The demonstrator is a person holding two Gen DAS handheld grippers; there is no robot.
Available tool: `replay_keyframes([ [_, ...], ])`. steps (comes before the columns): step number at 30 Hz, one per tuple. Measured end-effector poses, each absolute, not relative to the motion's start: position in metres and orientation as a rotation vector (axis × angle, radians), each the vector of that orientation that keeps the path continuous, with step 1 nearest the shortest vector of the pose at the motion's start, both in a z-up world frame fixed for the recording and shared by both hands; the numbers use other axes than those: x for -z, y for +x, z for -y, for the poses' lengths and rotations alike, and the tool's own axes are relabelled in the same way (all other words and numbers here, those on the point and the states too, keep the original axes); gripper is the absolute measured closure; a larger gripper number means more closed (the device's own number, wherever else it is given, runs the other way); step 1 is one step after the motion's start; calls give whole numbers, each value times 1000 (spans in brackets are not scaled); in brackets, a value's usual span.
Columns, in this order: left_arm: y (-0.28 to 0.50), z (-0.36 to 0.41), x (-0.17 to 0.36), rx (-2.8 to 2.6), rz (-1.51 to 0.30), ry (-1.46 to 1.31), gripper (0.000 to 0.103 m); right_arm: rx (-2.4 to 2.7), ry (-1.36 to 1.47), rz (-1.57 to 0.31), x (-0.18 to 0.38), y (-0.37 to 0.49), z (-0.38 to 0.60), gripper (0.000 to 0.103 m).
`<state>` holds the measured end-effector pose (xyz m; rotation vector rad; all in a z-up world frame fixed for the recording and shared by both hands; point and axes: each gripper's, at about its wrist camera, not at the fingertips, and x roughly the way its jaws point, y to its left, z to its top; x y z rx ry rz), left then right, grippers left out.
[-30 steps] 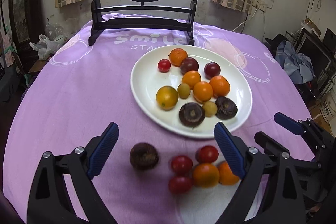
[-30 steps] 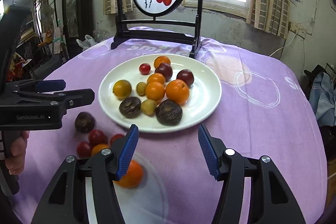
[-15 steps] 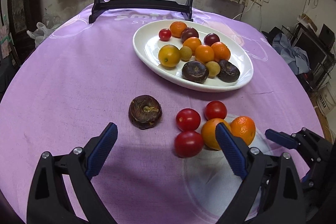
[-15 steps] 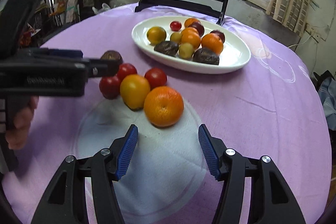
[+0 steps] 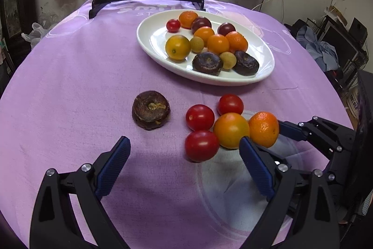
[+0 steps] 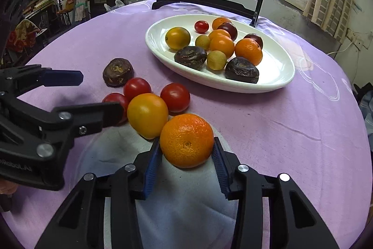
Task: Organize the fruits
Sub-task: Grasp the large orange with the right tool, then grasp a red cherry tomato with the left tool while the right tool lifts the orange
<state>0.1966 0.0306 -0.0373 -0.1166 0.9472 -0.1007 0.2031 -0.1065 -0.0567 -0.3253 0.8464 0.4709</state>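
Right hand-held gripper (image 6: 186, 155) clamped on mandarin (image 6: 186, 140) on tabletop (image 6: 291, 127), touching yellow tomato (image 6: 147, 114); three red tomatoes (image 6: 174, 97) crowd behind. Left hand-held gripper (image 5: 184, 159) spread wide, holding nothing, near dark water chestnut (image 5: 151, 109). White plate (image 6: 279, 67) of fruit beyond.

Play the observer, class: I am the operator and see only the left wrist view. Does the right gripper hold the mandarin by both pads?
Observer: Yes. The right wrist view shows the right gripper with both blue pads pressed on the mandarin, one on each side.
Operator: How does my left gripper sit by the fruit?
Observer: Seen from the side, the left gripper is open, and its near finger hides part of a red tomato. Whether they touch cannot be told.
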Motion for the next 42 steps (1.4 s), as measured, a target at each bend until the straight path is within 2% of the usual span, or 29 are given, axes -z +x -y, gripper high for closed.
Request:
replay_keyframes([
  [9,195,-21,46,202,-1009,-128,11,-462,-195,-827,42,194,143,59],
  [11,194,-18,45,197,-1000,-106,14,-459,-176,-834,41,195,149,59],
  [15,194,-19,47,185,-998,-78,24,-452,-167,-822,38,195,154,59],
  [17,195,-20,49,185,-1001,-74,35,-453,-168,-818,38,195,154,59],
  [18,195,-20,50,189,-1005,-66,47,-455,-167,-817,37,195,154,59],
  [26,199,-11,54,173,-971,-5,49,-470,-163,-801,32,191,154,59],
  [27,200,-8,55,164,-960,24,52,-471,-163,-800,32,191,153,59],
  [28,199,-5,55,156,-950,55,65,-469,-162,-798,32,191,154,59],
  [29,198,-3,55,162,-942,69,72,-466,-159,-798,31,191,154,59],
  [35,197,-12,46,174,-941,-14,72,-445,-136,-784,28,191,159,59],
  [42,196,-13,5,156,-868,-21,72,-423,-73,-736,8,192,167,59],
])
